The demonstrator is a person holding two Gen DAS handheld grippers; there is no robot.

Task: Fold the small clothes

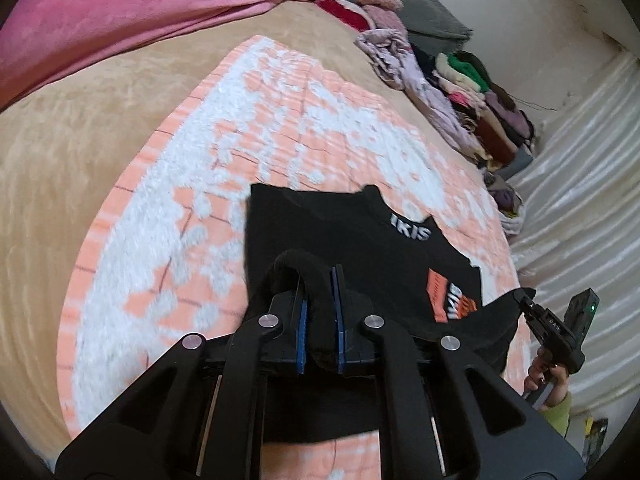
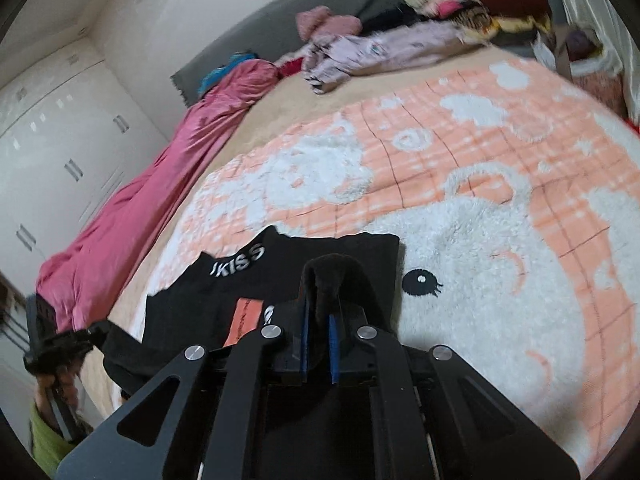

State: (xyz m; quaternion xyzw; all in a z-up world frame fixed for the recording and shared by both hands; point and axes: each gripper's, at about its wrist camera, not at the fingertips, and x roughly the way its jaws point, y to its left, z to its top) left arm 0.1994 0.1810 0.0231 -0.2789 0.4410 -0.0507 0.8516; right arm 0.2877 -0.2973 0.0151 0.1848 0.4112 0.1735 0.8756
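Black garment (image 1: 360,248) is pinched in both claws: left claw (image 1: 320,320) and right claw (image 2: 318,332) each clenched on a hem fold, six o'clock.

A small black garment (image 1: 352,248) with white lettering and an orange patch lies partly folded on the pink-and-white blanket, its near edge lifted.

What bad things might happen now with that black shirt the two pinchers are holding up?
1. Each gripper, left and right, pinches only a small bunch of the black shirt, so a corner might slip out.
2. The far edge drags on the fuzzy peach blanket, so the fold may bunch or go crooked.
3. Uneven pulling could skew the shirt.
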